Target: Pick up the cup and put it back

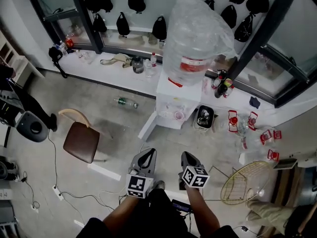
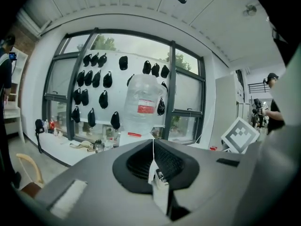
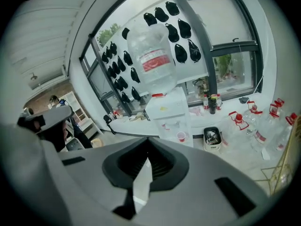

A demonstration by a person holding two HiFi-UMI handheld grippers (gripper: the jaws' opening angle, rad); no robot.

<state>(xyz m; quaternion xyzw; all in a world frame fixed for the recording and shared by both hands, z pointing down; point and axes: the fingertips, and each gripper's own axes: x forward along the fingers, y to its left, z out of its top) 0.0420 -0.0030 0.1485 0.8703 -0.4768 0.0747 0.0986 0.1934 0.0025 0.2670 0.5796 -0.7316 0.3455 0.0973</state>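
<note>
Both your grippers are held up in front of you, nothing in either. The left gripper [image 2: 153, 144] has its jaws shut tight together, and the right gripper [image 3: 146, 144] is the same. The red cup [image 3: 181, 136] stands in the front recess of the white dispenser [image 3: 168, 106], approx. mid-width. Head view & right gripper view show it; in the left gripper view the gripper's own body covers that recess. Count: 1 cup, 1 big water bottle [image 1: 195, 33] on top w/ a red label, text too small to read, and 1 brown chair [image 1: 81, 142] on the floor.
</note>
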